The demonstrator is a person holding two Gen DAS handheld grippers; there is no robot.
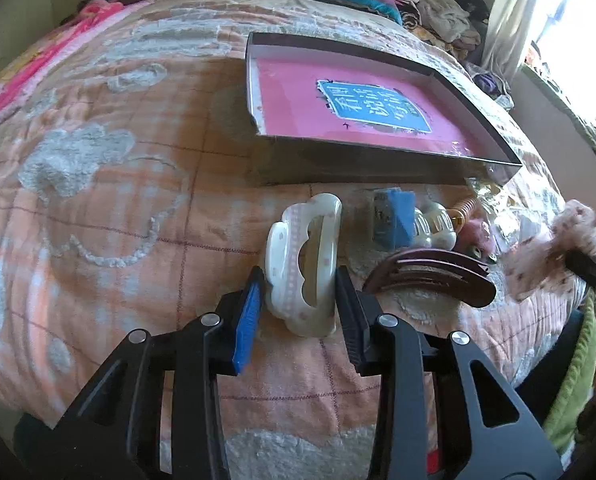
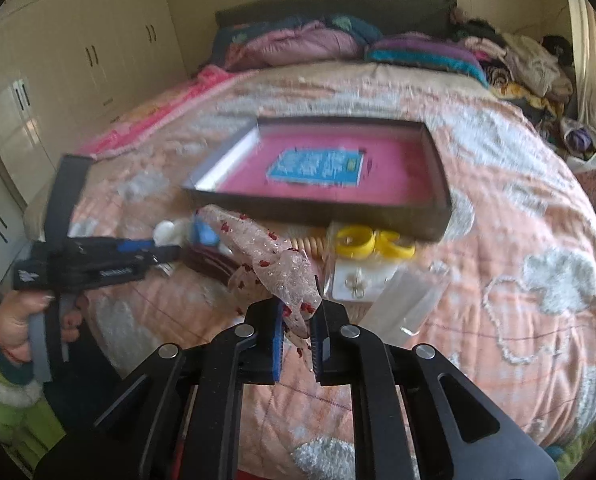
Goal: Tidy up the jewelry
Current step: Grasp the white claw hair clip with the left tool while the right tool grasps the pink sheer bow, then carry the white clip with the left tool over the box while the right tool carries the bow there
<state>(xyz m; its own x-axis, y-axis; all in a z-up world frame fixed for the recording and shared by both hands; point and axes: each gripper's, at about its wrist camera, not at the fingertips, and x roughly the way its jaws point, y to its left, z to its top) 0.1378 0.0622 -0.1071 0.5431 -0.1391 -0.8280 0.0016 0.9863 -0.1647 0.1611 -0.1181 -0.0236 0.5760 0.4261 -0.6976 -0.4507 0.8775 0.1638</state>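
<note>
Shallow dark cardboard tray with pink lining (image 2: 438,184) open and empty on peach quilted bedspread (image 1: 118,220), likely as drop-off. Left gripper (image 1: 300,304) pinching white cloud-shaped hair claw (image 1: 304,268) across its width. Right gripper (image 2: 298,334) clamped on sheer pink red-dotted bow (image 2: 266,256), lifted off the accessory pile before the tray.
</note>
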